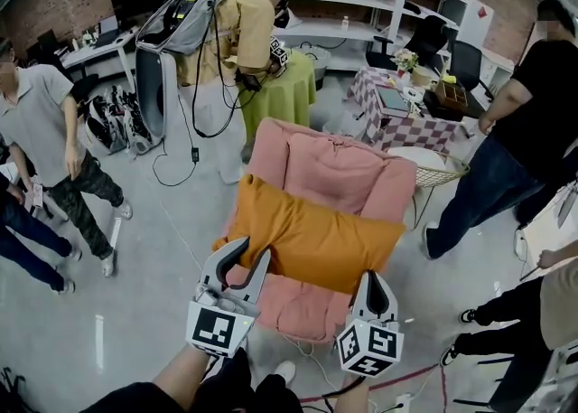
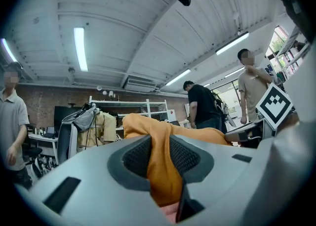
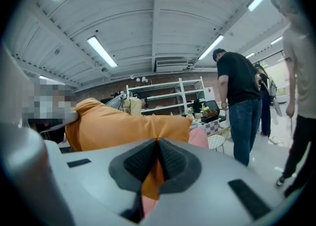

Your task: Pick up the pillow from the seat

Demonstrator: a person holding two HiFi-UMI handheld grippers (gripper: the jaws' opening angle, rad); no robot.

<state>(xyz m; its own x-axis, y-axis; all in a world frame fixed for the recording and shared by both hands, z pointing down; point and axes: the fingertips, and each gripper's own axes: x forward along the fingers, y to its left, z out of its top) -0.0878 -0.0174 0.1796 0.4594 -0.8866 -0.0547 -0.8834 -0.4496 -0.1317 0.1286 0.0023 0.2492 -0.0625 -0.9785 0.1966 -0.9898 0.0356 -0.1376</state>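
An orange pillow [image 1: 316, 235] lies across the seat of a pink padded chair [image 1: 339, 172]. My left gripper [image 1: 255, 256] is shut on the pillow's near left edge; in the left gripper view a thick fold of orange cloth [image 2: 160, 170] fills the gap between the pads. My right gripper [image 1: 373, 283] is shut on the pillow's near right edge, where a thin pinch of orange cloth [image 3: 154, 179] shows between the closed pads. Beyond the jaws the pillow [image 3: 123, 128] stretches to the left.
A person in black [image 1: 528, 122] stands close at the chair's right, beside a wicker basket [image 1: 438, 170]. Another person [image 1: 50, 140] stands at the left. A checked table [image 1: 406, 122] and a green-draped table [image 1: 284, 90] are behind the chair. Cables run over the floor.
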